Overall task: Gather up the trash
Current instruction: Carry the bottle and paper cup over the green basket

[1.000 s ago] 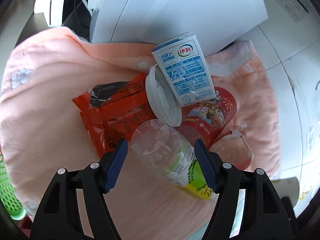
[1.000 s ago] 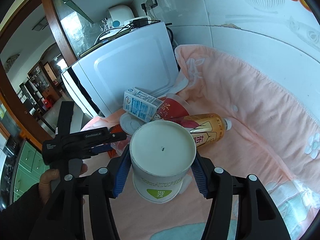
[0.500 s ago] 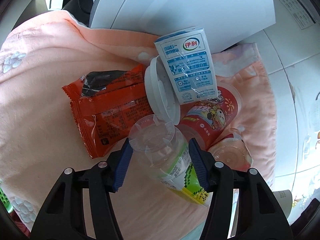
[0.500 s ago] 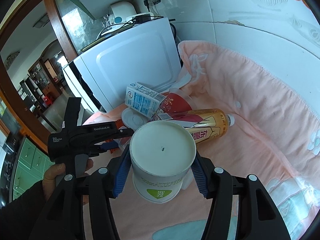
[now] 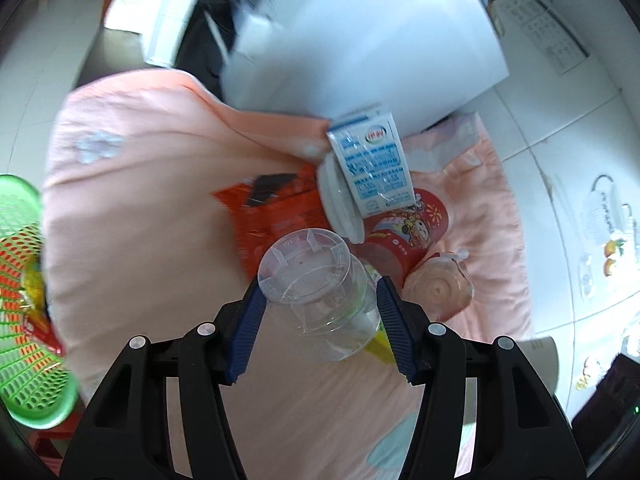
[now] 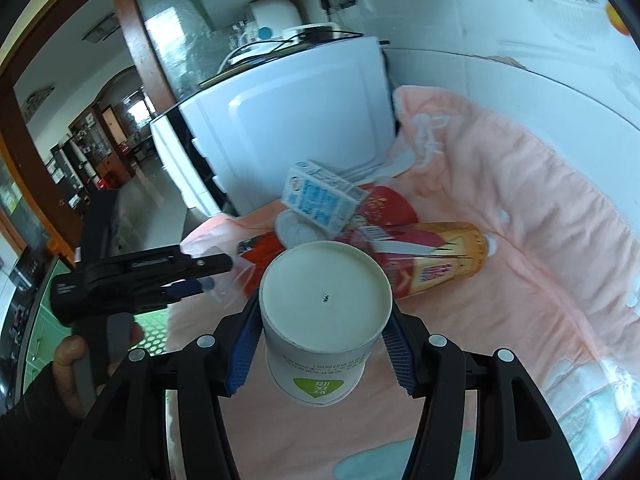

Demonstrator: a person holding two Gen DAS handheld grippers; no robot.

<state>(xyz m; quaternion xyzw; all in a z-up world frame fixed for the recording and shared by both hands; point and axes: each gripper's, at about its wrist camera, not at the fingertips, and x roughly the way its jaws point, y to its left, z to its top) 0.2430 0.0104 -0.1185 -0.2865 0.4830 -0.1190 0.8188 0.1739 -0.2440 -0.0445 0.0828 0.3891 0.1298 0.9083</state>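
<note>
Pink-clothed table (image 5: 152,208): clear bottle (image 5: 320,292) now clamped in left gripper (image 5: 320,320) jaws, lifted off pile; paper cup (image 6: 324,320) gripped between right gripper (image 6: 320,344) jaws; green basket (image 5: 24,320) next.

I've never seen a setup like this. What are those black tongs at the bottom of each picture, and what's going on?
A person holds a two-finger tool in each hand; a camera on each looks along its fingers. The left tool is shut on a clear bottle; the right tool is shut on a white paper cup. On the pink cloth lie a milk carton, an orange wrapper, a red cup and a gold bottle. A green basket sits to the left.
</note>
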